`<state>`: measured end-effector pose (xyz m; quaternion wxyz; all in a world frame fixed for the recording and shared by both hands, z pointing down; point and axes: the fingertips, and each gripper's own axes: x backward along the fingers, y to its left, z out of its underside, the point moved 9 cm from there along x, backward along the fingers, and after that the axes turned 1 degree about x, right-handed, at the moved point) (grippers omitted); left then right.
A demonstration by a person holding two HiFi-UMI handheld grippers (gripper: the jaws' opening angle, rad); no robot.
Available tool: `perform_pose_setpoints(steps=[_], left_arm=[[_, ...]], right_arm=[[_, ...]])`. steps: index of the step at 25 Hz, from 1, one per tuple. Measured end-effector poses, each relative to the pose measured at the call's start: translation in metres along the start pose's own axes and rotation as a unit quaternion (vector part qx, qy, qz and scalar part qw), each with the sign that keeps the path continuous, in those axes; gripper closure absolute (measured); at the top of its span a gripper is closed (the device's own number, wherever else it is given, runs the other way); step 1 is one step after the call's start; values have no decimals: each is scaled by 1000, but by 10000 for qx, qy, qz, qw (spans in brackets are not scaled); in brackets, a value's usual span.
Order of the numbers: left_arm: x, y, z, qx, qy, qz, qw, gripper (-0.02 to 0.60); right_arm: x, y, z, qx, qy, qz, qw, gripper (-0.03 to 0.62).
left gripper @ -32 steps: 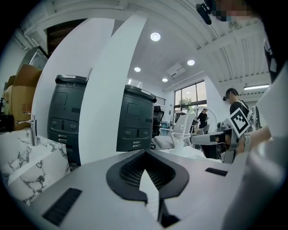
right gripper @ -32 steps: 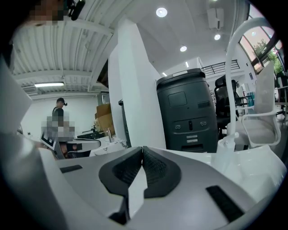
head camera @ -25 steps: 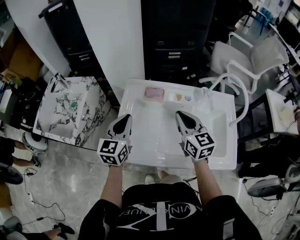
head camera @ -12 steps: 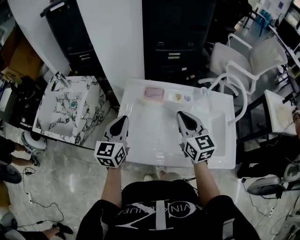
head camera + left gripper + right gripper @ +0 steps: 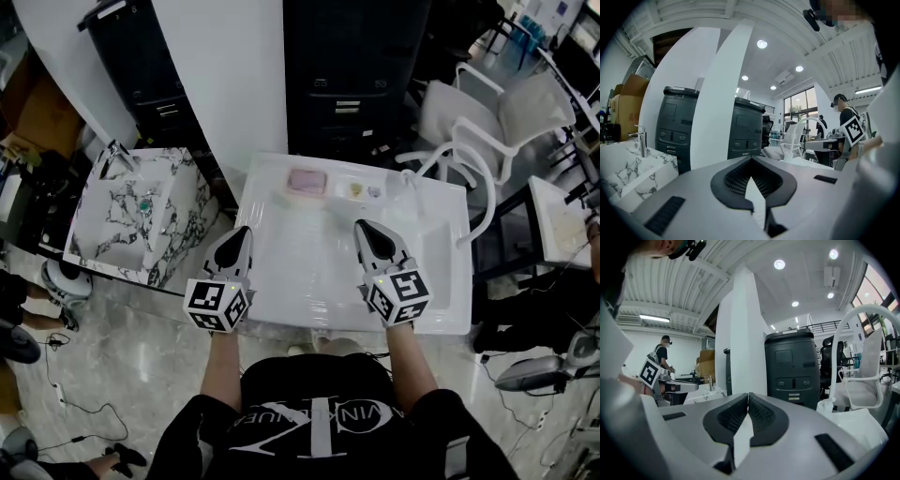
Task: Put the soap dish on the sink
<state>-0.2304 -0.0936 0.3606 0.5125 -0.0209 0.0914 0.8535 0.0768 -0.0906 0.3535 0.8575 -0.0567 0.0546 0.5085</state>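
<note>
Jaws on the left tool (image 5: 241,232) are pressed together at their tips with nothing between them, and the right tool (image 5: 366,228) is closed and empty in the same way. Both are held side by side, pointing away from the person, each with its marker cube (image 5: 218,306) at the near end by the wrist. Directly beneath them lies the white sink (image 5: 323,281): the left tool hangs over its left edge and the right tool over the middle of its basin, and neither touches the surface as far as the head view shows. Ahead of the tips, on the flat ledge at the sink's far rim, sits the pink soap dish (image 5: 307,183), well apart from both tools and closer to the left tool's line than the right's. Just to the right of it on the same ledge are two small items (image 5: 364,191), too small to identify. Off to the left of the left tool stands a marble-patterned basin (image 5: 127,220) on the floor. Beyond the right tool, past the sink's far right corner, is a white chair (image 5: 487,117), and dark cabinets (image 5: 347,84) rise behind the ledge.
</note>
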Motion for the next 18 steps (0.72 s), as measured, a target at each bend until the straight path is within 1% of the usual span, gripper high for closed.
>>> perform_pose_setpoints(steps=[9,18], left_arm=[[-8,-1,-3,-9,-16,63,10000,569],[-13,-1,3,31,-8,57,10000,569]], right_arm=[[1,-3,-1,20,-29,81,10000,568],[3,-8,6,-40,-70,151,9999,566]])
